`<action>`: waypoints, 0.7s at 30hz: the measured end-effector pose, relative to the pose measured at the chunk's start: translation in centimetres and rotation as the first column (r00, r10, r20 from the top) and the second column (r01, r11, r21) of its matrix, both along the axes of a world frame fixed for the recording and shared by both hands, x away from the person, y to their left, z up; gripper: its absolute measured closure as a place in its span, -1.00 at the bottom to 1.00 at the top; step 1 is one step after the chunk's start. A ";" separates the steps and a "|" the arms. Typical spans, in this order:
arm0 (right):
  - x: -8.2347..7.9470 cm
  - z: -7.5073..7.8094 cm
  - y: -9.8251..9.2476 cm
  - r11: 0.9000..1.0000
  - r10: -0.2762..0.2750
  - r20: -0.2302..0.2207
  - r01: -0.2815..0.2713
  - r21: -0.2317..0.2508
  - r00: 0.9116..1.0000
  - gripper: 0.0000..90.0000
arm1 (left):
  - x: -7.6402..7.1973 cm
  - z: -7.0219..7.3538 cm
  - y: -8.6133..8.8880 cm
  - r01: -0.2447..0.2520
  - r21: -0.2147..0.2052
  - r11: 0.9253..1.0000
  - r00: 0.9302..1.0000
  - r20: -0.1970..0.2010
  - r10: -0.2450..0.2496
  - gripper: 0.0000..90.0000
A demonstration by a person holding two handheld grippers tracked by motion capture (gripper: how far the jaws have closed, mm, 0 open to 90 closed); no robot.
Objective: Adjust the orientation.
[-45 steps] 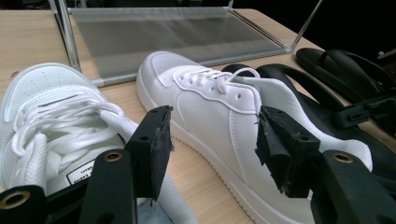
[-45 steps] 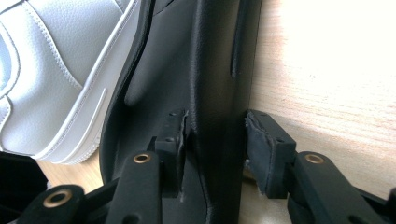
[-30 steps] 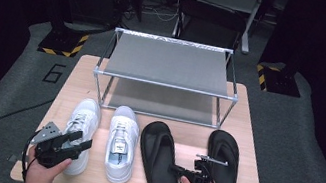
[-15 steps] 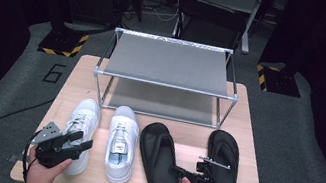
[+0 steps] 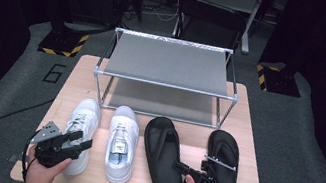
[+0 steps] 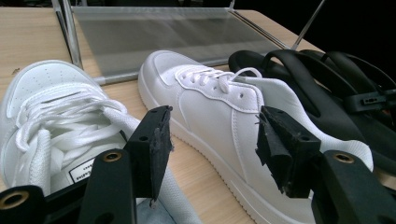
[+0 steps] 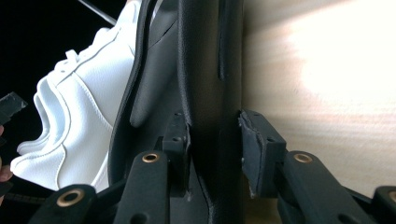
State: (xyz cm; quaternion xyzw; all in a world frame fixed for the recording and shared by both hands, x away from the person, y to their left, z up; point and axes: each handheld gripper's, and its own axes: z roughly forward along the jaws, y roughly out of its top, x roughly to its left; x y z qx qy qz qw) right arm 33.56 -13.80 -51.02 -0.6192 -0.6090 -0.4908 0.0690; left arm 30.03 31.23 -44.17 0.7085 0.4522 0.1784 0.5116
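Two white sneakers and two black sandals lie in a row on the wooden table (image 5: 247,121). My left gripper (image 5: 78,140) hovers open over the heel of the left sneaker (image 5: 82,118). In the left gripper view its jaws (image 6: 210,144) frame the side of the right sneaker (image 6: 210,102), touching nothing. My right gripper (image 5: 183,167) is rolled on its side and points left. It is shut on the right edge of the left black sandal (image 5: 161,147). The right gripper view shows that sandal's sole (image 7: 205,70) pinched between the pads (image 7: 180,149).
A two-tier metal shoe rack (image 5: 168,64) stands behind the shoes at the table's far side. The right black sandal (image 5: 229,149) lies just right of my right hand. Bare wood shows along the front edge and the left side.
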 end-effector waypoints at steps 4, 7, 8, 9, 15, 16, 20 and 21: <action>0.1 0.6 -0.1 1.000 -0.027 0.022 0.027 0.001 0.999 0.43 | 0.0 0.3 0.0 0.003 0.000 1.000 1.000 0.006 -0.003 -0.01; 0.3 1.0 -0.2 0.999 -0.031 0.026 0.031 -0.005 0.999 0.43 | 0.0 0.3 0.1 -0.007 -0.003 1.000 1.000 0.017 0.007 -0.01; 0.4 1.2 -0.2 0.999 -0.031 0.032 0.031 -0.012 0.999 0.43 | 0.0 0.4 0.2 0.001 0.000 1.000 1.000 0.009 -0.001 -0.01; 0.4 1.2 -0.2 0.999 -0.031 0.032 0.031 -0.012 0.999 0.43 | 0.0 0.4 0.2 0.001 0.000 1.000 1.000 0.009 -0.001 -0.01; 1.0 2.2 -0.4 0.999 -0.050 0.036 0.051 -0.003 0.998 0.43 | 0.1 0.3 0.3 0.003 0.002 1.000 1.000 0.009 -0.003 -0.01; 1.1 2.3 -0.4 0.999 -0.050 0.035 0.050 -0.006 0.998 0.43 | 0.1 0.3 0.4 0.003 0.001 1.000 1.000 0.005 -0.003 -0.01; 1.7 2.6 -0.4 0.999 -0.049 0.032 0.050 -0.005 0.998 0.44 | 0.1 0.2 0.4 -0.011 -0.012 1.000 1.000 0.018 0.011 -0.01; 1.7 2.6 -0.4 0.999 -0.049 0.032 0.050 -0.005 0.998 0.44 | 0.1 0.2 0.4 -0.011 -0.012 1.000 1.000 0.018 0.011 -0.01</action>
